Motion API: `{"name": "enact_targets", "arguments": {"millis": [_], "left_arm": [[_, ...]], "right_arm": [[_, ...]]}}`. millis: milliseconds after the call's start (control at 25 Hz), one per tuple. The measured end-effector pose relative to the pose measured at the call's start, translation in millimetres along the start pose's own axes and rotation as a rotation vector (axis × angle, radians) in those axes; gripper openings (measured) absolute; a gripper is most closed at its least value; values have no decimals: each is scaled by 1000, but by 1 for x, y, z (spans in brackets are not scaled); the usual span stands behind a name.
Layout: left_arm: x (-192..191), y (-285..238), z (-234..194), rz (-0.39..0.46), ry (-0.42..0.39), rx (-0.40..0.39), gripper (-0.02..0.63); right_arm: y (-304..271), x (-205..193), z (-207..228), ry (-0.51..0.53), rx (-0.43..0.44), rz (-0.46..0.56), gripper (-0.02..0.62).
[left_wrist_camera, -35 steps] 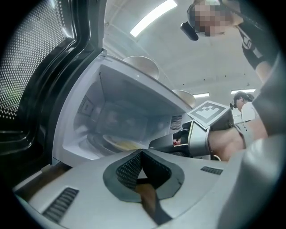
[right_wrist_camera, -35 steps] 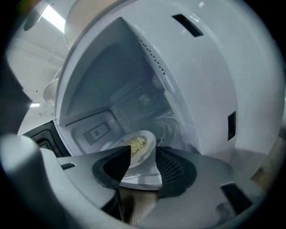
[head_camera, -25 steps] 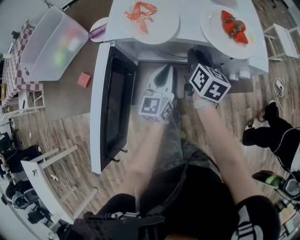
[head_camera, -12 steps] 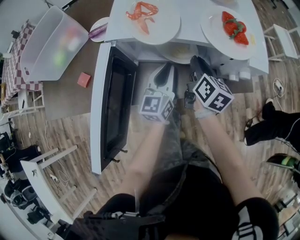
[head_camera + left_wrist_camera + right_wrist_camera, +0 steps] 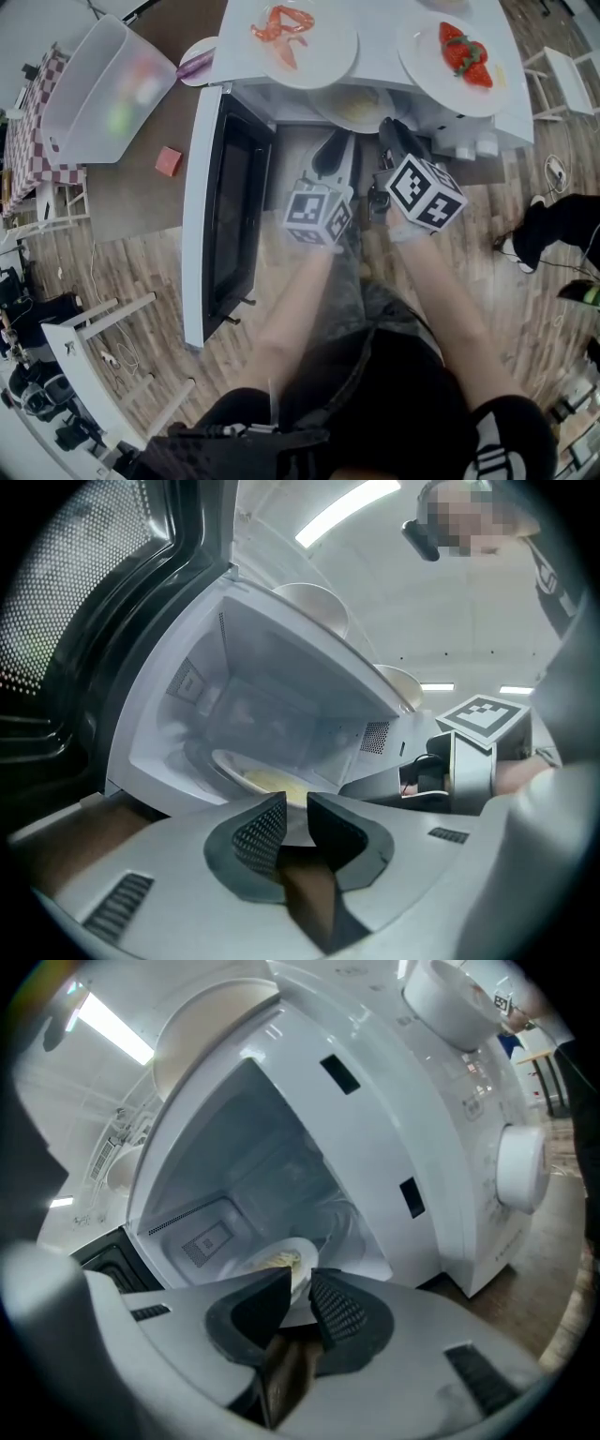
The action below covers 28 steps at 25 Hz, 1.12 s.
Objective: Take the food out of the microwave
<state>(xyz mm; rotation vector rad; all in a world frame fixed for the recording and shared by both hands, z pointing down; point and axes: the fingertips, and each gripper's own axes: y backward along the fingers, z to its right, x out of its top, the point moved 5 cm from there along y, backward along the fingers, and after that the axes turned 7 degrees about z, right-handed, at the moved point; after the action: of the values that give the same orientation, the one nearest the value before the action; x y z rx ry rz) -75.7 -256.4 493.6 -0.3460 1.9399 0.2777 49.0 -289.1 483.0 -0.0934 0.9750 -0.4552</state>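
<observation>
Partly hidden plate [image 5: 354, 103] inside microwave [image 5: 380, 52]

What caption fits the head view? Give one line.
Seen from above: a plate of yellow food at the mouth of the open microwave, plates of shrimp and strawberries on top.

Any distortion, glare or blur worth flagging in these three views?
Head view: fisheye bends the edges; the microwave top is very bright. Left gripper view: dark vignette, ceiling light flares. Right gripper view: strong fisheye; the plate reads clearly.
</observation>
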Motion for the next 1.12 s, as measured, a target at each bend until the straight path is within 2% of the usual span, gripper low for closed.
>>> {"name": "enact_targets", "arguments": {"millis": [160, 240, 400, 640, 920, 1120], "left_arm": [[-1, 3, 1, -20, 22, 20, 71], [-3, 4, 2, -38, 53, 28, 126], [-6, 3, 5, -61, 103, 27, 126], [-6, 2, 2, -43, 276, 20, 127], [-11, 1, 8, -55, 433, 34, 127], [-15, -1, 12, -84, 460, 28, 127]], "right_arm": [[1, 0, -2, 4, -2, 5, 72], [2, -1, -2, 5, -4, 7, 72], [3, -5, -2, 1, 4, 1, 74], [10, -9, -6, 7, 26, -18, 77], [13, -11, -9, 14, 42, -47, 77], [15, -14, -11, 21, 60, -73, 75]]}}
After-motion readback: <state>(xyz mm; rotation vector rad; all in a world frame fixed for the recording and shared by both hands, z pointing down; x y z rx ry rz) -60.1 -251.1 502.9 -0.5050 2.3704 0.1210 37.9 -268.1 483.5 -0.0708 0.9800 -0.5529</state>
